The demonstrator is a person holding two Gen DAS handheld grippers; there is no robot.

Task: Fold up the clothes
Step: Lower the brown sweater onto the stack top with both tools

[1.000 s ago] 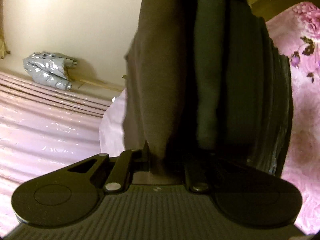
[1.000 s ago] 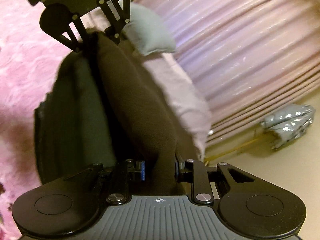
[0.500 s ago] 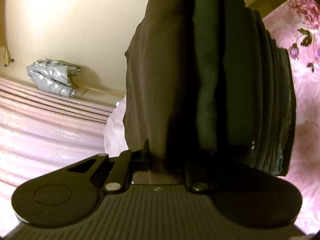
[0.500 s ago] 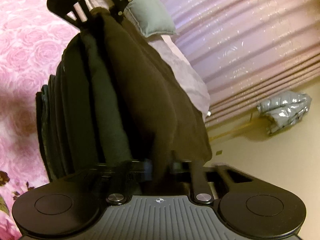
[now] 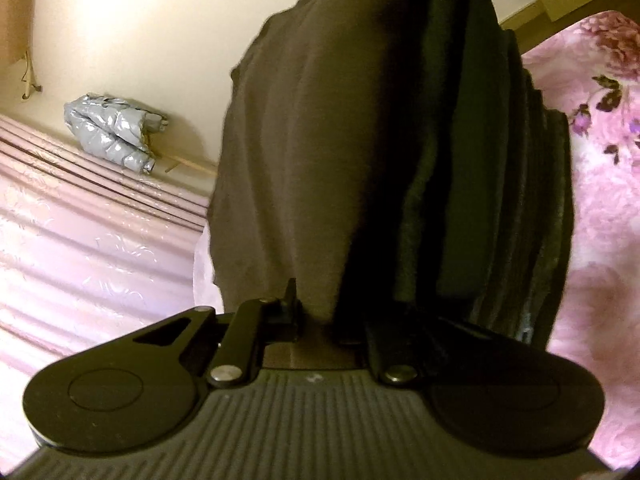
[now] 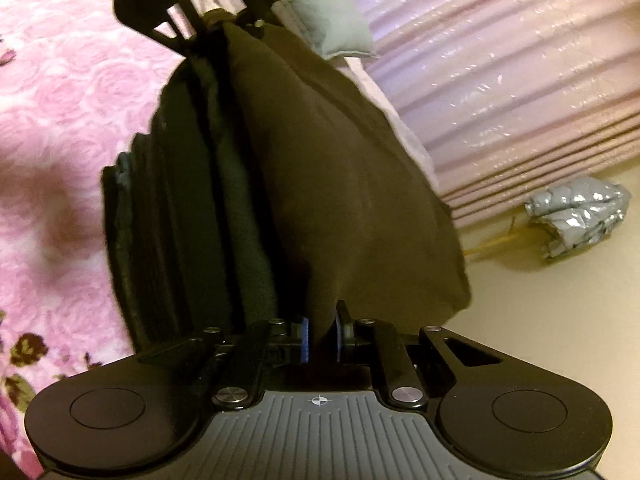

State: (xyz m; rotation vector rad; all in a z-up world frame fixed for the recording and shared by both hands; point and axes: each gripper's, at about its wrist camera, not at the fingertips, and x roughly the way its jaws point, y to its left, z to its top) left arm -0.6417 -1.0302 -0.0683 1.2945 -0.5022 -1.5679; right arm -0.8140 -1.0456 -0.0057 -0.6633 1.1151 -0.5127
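You have the dark brown garment [image 6: 320, 184] strung between both grippers, above the pink floral bedspread [image 6: 60, 128]. The right gripper [image 6: 320, 336] has its jaws pinched shut on one bunched edge, and the left gripper [image 5: 320, 320] has its jaws clamped on the opposite edge, seen straight ahead of the right jaws. Expect it to handle soft, limp and fairly thick; it sags in heavy folds below both jaws, with a ribbed band [image 5: 540, 200] hanging off to the bedspread side. It looks light enough, but the gathered layers could creep out, so keep your hold on the edge corners, where the cloth is bunched thickest.
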